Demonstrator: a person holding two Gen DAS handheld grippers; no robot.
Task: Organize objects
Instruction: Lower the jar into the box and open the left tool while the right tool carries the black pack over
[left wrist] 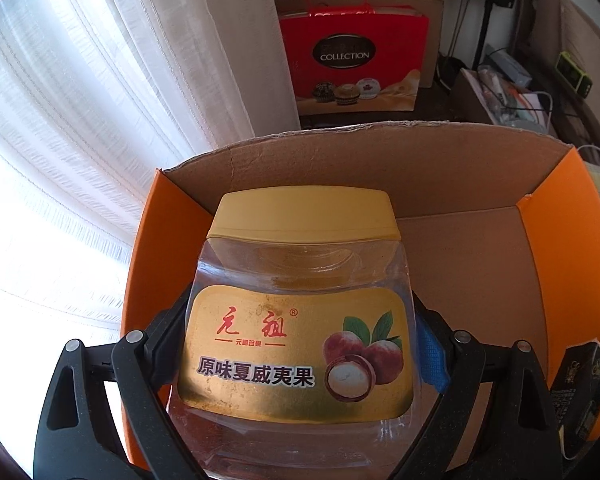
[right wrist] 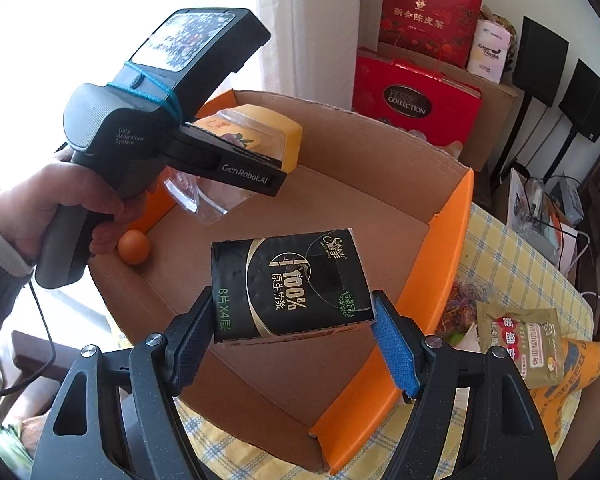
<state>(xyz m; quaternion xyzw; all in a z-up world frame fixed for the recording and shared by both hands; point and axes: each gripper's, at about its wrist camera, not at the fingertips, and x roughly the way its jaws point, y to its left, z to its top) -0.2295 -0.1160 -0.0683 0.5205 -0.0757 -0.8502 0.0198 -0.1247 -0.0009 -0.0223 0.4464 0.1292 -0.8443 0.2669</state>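
open-topped cardboard box with orange outer faces and raw brown inner walls (right wrist: 452, 216), standing on a yellow-and-white checked cloth (right wrist: 500, 264); its upper edge is roughly torn. inside, a small smooth orange ball (right wrist: 134, 247) lies on the box floor against the near left wall. left gripper (left wrist: 300, 360), black with textured pads, fingers clamped on the sides of a clear plastic jar with a squarish yellow lid and a gold label printed with nuts (left wrist: 300, 320); the jar appears empty and is held on its side over the left part of the box, lid pointing at the far wall. right gripper (right wrist: 292, 320), one pad blue and ribbed, fingers pressed against the two sides of a black soft-wrapped tissue pack with gold and green print (right wrist: 288, 284), held above the box interior near its front edge. in the right wrist view a hand (right wrist: 56, 208) grips the handle of the left gripper. outside the box, on the cloth: an olive-and-red flat foil sachet (right wrist: 520, 344) and a tangle of coloured rubber bands (right wrist: 460, 300). behind the box: a glossy red gift bag marked "collection" (left wrist: 352, 56) and white pleated curtains (left wrist: 100, 100).
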